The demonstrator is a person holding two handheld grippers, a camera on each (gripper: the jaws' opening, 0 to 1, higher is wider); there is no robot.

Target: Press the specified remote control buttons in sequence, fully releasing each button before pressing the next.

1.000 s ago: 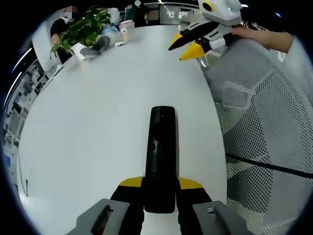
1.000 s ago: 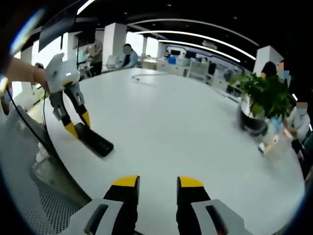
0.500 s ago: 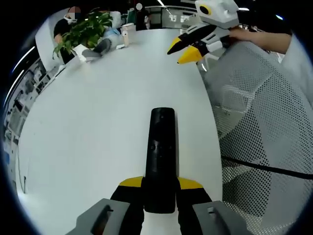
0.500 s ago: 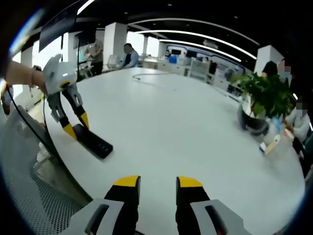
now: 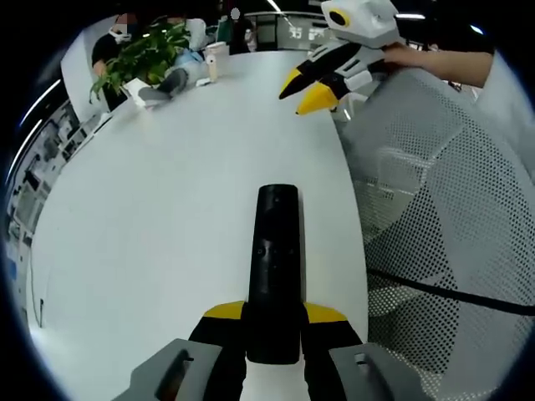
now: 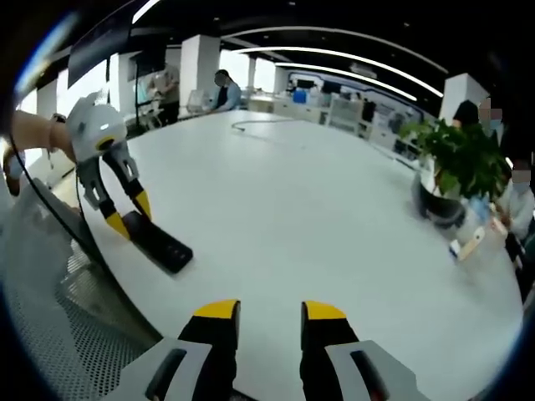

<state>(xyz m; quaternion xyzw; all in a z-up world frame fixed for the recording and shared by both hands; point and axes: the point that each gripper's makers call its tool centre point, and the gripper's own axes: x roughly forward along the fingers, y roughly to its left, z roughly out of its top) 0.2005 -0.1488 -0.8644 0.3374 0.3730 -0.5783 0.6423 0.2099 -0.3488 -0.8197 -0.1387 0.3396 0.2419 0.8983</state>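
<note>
On the white table point(image 5: 167, 209), in the left gripper view, a black remote control point(image 5: 276, 251) lies lengthwise, pointing away from the camera, close to the table's right-hand edge. Its near end sits between the yellow-tipped jaws of the left gripper point(image 5: 274, 316), which pinch it from both sides. Small buttons show faintly on its upper face, too dim to tell apart. Toward the top of this view the right gripper point(image 5: 308, 90) hangs above the table edge, held by a person's hand point(image 5: 410, 57), its yellow tips pointing down and to the left with only a narrow gap between them. A white mesh chair point(image 5: 451, 217) stands just beside the table on the right. At the far end a potted plant point(image 5: 142, 50) stands near seated people.

In the right gripper view, the right gripper point(image 6: 270, 313) rises from the bottom with its jaws spread, nothing between them, above the bare table point(image 6: 318, 217). At the left the left gripper point(image 6: 121, 213) grips the near end of the remote control point(image 6: 160, 244), which lies flat near the table's edge. The potted plant point(image 6: 456, 163) stands at the right, well apart from the remote.
</note>
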